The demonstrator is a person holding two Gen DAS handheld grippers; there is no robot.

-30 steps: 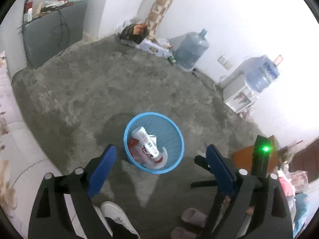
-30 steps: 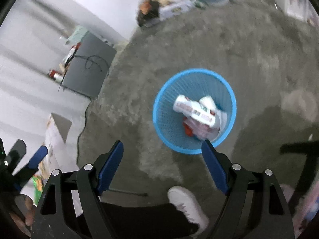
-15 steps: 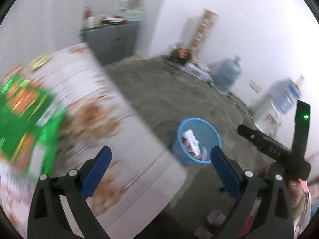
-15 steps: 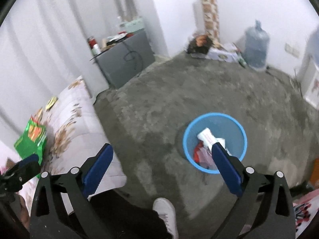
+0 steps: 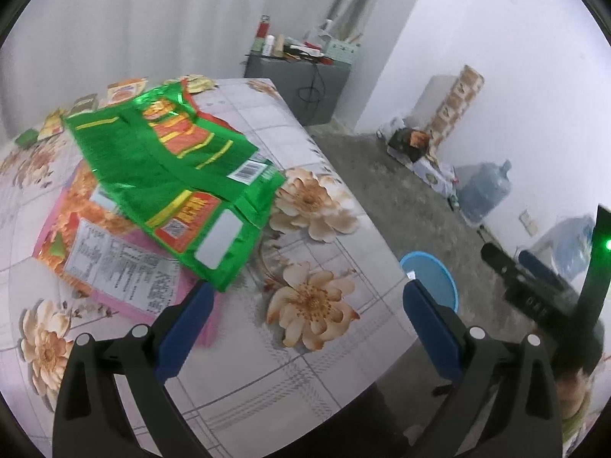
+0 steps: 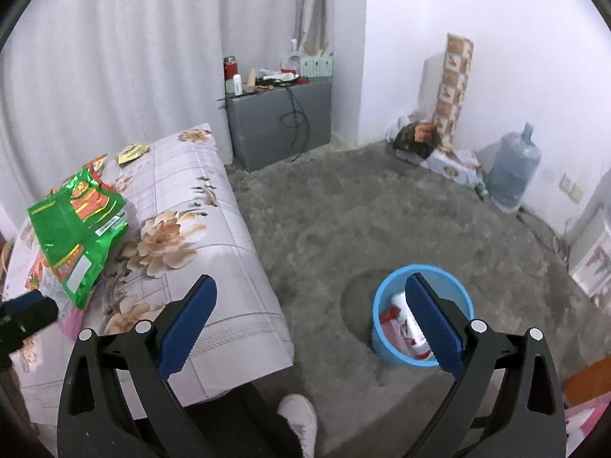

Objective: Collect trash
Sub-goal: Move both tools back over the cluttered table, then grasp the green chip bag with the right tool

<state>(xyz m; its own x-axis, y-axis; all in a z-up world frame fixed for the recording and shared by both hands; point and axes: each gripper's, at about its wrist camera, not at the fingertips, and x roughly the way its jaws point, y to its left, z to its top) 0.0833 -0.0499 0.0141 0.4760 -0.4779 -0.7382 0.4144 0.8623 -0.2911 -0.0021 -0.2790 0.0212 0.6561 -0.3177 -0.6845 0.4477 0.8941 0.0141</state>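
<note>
A crumpled green snack bag [image 5: 172,175] lies on the floral-covered bed [image 5: 317,305], on top of a pink and orange wrapper [image 5: 99,255]. My left gripper [image 5: 307,294] hovers open just short of the bag's near corner, with nothing between its fingers. The blue trash basket [image 6: 383,343] stands on the grey carpet and holds a white bottle and red wrappers. My right gripper [image 6: 310,286] is open and empty, over the gap between the bed [image 6: 229,252] and the basket. The green bag [image 6: 80,229] and my left gripper [image 6: 23,307] also show at that view's left edge.
Several small wrappers [image 6: 131,150] lie at the bed's far end. A grey cabinet [image 6: 278,122] with clutter stands by the curtain. Water jugs [image 6: 513,168] and boxes line the far wall. A person's white shoe [image 6: 299,416] is on the carpet below my right gripper.
Both views swung up and left, from looking down into the basket to the bed. The green bag came into the left view and grew close. My right jaws widened a little.
</note>
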